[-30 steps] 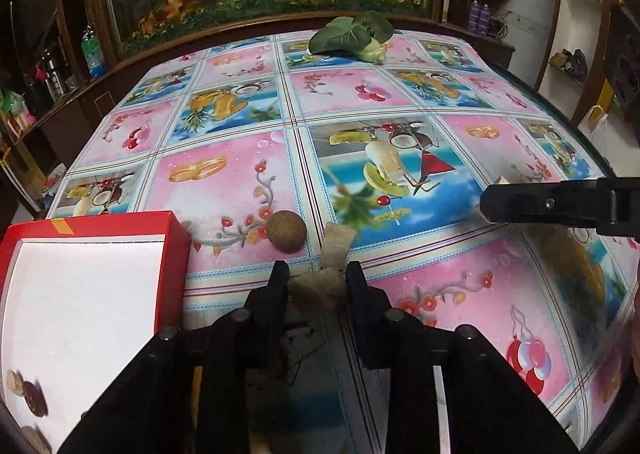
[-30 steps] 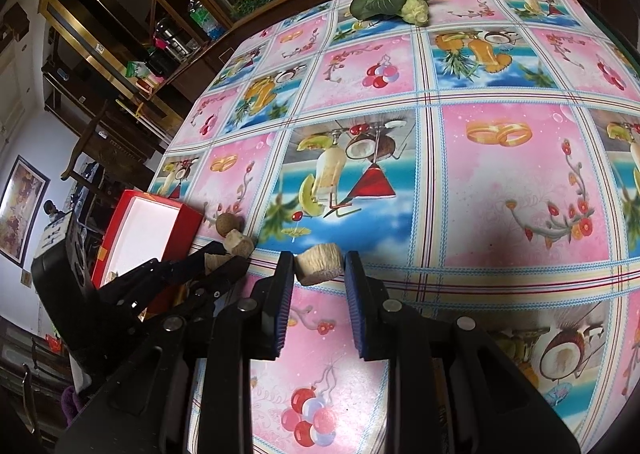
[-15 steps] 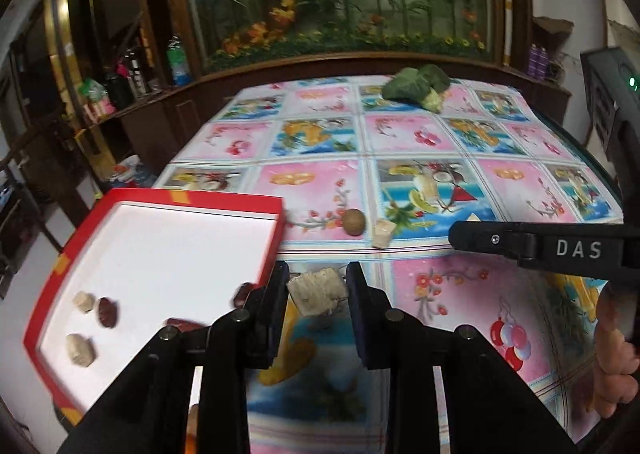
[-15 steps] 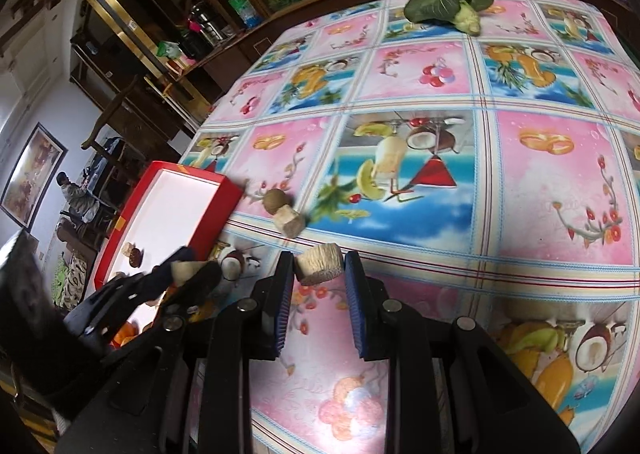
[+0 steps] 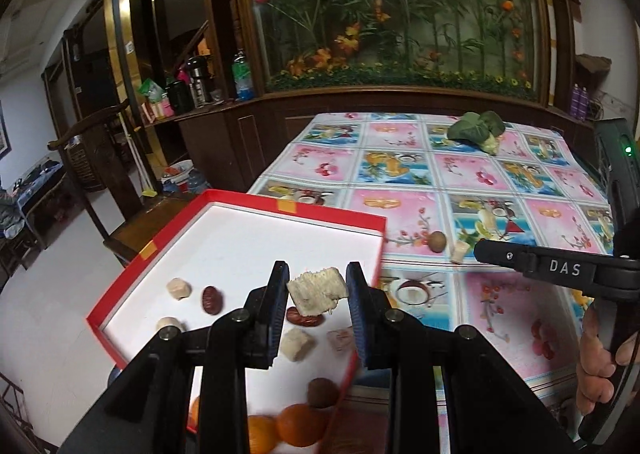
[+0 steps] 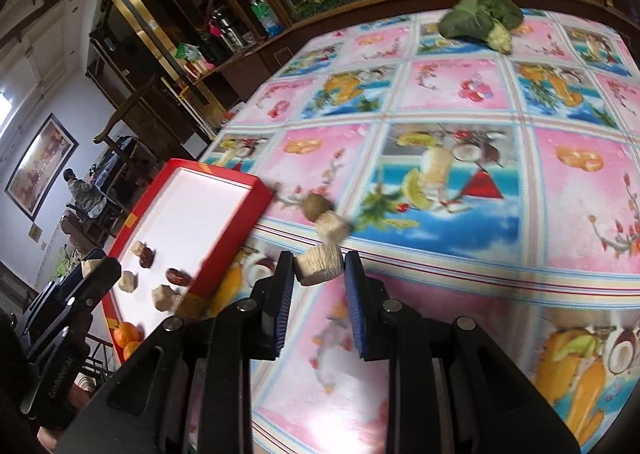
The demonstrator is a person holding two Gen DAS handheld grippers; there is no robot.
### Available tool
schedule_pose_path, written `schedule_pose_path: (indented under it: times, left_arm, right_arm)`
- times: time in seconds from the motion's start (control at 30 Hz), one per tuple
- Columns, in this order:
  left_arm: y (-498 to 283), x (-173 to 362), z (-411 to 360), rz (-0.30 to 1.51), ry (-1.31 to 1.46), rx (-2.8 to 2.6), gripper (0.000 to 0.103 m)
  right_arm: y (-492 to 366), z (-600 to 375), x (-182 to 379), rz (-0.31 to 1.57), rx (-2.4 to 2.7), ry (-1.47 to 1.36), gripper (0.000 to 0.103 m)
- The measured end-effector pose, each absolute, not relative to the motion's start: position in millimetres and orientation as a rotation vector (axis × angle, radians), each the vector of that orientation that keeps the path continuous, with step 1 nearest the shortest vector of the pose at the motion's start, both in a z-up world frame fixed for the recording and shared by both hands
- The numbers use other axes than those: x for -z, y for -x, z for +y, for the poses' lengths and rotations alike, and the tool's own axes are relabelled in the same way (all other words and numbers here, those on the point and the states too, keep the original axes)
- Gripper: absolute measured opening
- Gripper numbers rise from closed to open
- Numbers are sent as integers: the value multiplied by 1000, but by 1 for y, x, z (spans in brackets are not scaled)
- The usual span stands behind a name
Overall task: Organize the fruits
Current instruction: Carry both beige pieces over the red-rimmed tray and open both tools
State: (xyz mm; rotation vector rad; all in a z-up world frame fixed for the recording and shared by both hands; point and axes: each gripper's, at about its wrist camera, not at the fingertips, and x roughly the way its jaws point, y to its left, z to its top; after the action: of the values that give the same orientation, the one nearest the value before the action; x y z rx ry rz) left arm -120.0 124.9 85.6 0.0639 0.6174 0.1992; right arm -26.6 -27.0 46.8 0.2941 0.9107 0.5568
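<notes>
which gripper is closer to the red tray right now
Left. The left gripper hangs above the red tray, holding a pale chunk. The right gripper is over the tablecloth, off the tray's right side.

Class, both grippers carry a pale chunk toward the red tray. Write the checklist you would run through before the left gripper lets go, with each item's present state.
1. Left gripper clamps its pale chunk: ok.
2. Chunk is above the red tray: ok.
3. Free white floor remains in the tray: ok.
4. Landing spot clear of the dark date just beneath: not ok.
5. Right gripper grips its ribbed chunk firmly: ok.
6. Nothing left on the cloth: not ok; a brown fruit and a pale cube remain.
</notes>
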Motion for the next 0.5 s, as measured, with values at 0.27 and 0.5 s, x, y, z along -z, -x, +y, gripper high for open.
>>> schedule_pose_path:
  times: [0.27,0.5]
  left_arm:
    - [131,-84,160,606,-38,-290,28]
    - [134,-78,194,611,-5,-371,28]
  right_arm:
    - [41,28,-62,826,-694,-367,28]
    - [47,93,-61,844,-798,-344,28]
